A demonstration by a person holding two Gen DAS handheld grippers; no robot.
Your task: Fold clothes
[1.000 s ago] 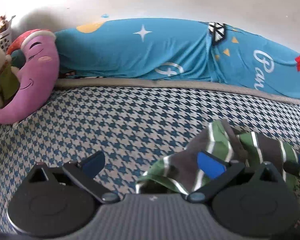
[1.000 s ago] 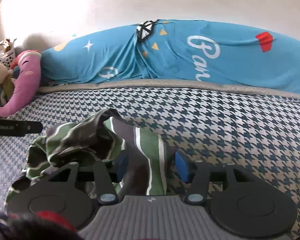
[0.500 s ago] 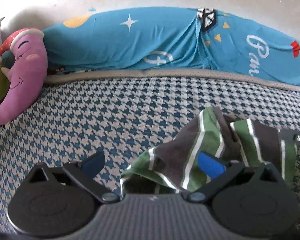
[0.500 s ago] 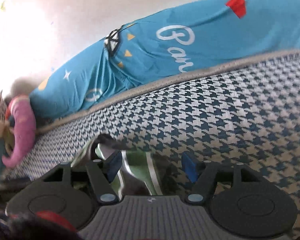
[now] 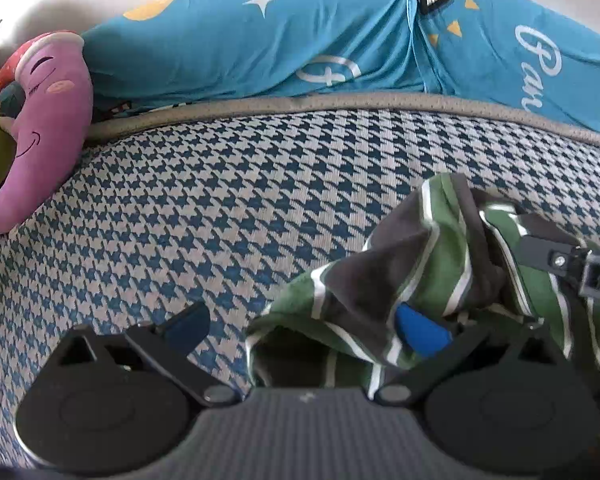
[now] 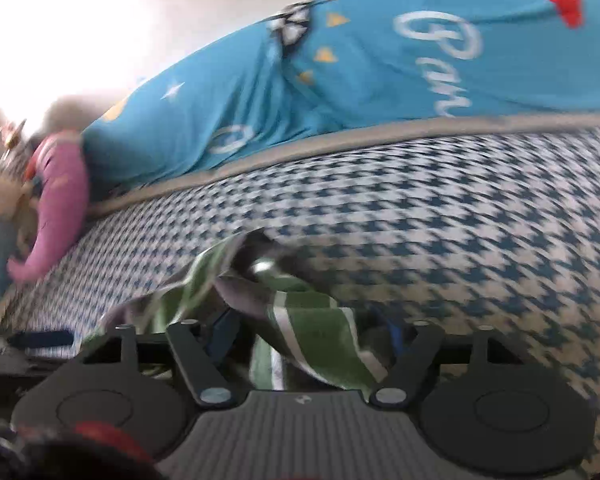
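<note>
Since a second ago the right gripper (image 6: 310, 332) has tilted and closed in over the striped garment (image 5: 420, 264); blur hides whether it grips. Left gripper (image 5: 304, 326) gapes wide at the garment's near-left edge. Garment crumpled on houndstooth mattress (image 5: 220, 208), blue bedding (image 5: 300, 40) beyond. Step: securing corners; next, lift and spread flat.

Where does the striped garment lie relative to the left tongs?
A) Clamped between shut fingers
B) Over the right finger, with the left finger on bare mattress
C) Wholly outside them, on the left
B: the garment drapes around the right finger of the left tongs, which stand open.
</note>
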